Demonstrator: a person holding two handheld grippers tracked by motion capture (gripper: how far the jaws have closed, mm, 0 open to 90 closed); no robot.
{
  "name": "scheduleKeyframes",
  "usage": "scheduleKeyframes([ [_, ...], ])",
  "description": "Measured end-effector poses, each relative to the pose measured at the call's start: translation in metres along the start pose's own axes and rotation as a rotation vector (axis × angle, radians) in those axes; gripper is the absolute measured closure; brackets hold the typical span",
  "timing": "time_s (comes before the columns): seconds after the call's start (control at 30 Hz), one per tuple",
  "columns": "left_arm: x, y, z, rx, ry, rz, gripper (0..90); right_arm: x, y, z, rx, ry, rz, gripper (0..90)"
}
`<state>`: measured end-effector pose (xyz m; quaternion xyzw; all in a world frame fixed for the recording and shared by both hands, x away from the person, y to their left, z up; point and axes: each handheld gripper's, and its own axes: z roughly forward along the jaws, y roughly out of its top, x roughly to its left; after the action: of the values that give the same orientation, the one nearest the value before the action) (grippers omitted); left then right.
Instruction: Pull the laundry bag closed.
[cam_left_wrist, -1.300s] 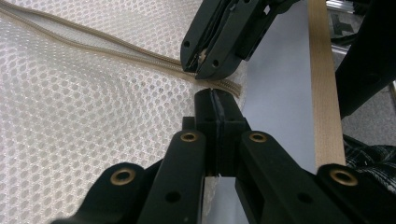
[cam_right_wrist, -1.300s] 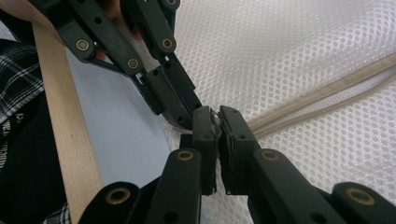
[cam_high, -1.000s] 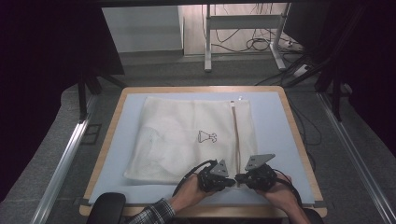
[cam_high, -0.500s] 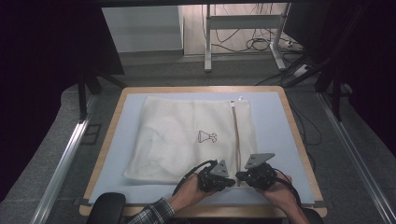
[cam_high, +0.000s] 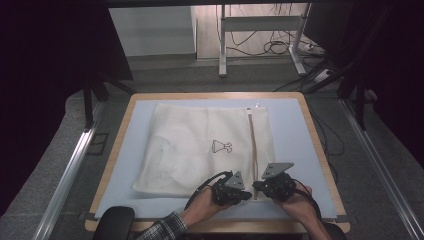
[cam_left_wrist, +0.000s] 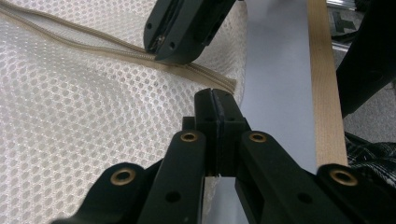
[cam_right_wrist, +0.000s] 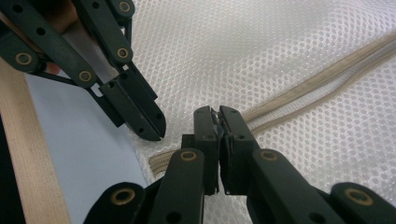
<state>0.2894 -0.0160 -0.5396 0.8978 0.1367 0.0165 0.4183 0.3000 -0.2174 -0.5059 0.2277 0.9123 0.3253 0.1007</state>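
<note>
A table (cam_high: 320, 150) holds everything here. Its top is pale blue, and a light wooden edge runs all the way around it. One big thing lies flat on the blue top: a white mesh bag (cam_high: 195, 150). The bag is full of tiny holes, like a net. A small black drawing sits near its middle. A tan zipper (cam_high: 253, 145) runs in a straight line down the bag, close to its right side. The near end of the zipper lies by the bag's front edge, just beside bare blue table.
</note>
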Motion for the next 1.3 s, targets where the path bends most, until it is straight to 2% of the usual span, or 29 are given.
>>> scheduleKeyframes([
  [0.13,0.000,0.000,0.000,0.000,0.001,0.001,89.9,-0.001,0.002,0.002,0.004,0.000,-0.005,85.9],
  [0.43,0.000,0.000,0.000,0.004,0.003,0.009,89.9,-0.005,0.006,0.005,0.007,-0.040,-0.015,86.0],
  [0.87,0.000,0.000,0.000,0.006,0.006,0.015,89.9,-0.014,0.012,0.010,0.014,-0.073,-0.030,86.0],
  [1.3,-0.001,0.000,0.000,-0.005,0.003,0.001,89.9,-0.023,0.016,0.014,0.015,-0.096,-0.026,86.0],
])
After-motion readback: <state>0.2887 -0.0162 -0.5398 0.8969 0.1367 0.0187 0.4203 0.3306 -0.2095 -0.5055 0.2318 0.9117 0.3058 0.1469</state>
